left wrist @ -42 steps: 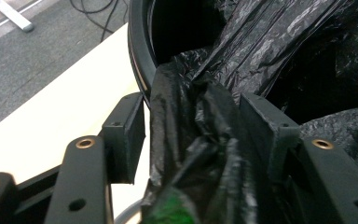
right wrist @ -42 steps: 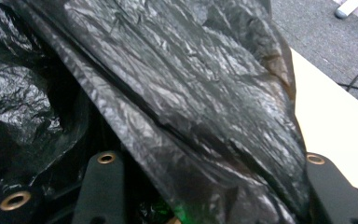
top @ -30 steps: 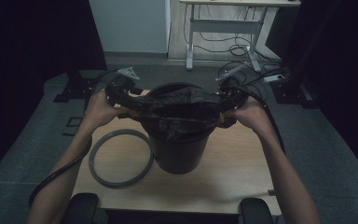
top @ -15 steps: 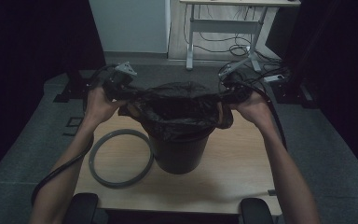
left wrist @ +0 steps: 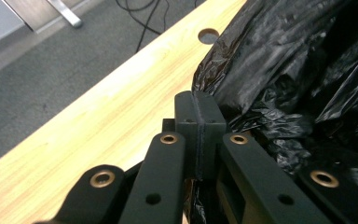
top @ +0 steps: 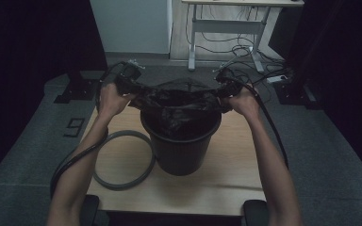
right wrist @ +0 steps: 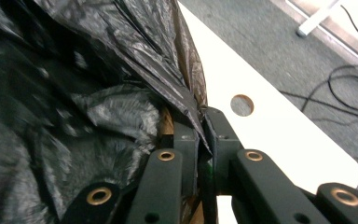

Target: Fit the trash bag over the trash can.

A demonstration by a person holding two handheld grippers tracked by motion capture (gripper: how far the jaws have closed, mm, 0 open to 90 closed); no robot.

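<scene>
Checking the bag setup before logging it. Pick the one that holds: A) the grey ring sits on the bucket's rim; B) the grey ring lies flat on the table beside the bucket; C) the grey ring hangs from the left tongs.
B: the grey ring lies flat on the table, left of the bucket.

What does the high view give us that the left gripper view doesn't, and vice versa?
High view alone: the black bucket, the grey ring lying on the table left of it, both forearms, the right gripper. Left gripper view alone: the left gripper with its jaws pressed together on the bag's edge, and a round hole in the tabletop. Both: the black bag and the wooden table.
</scene>
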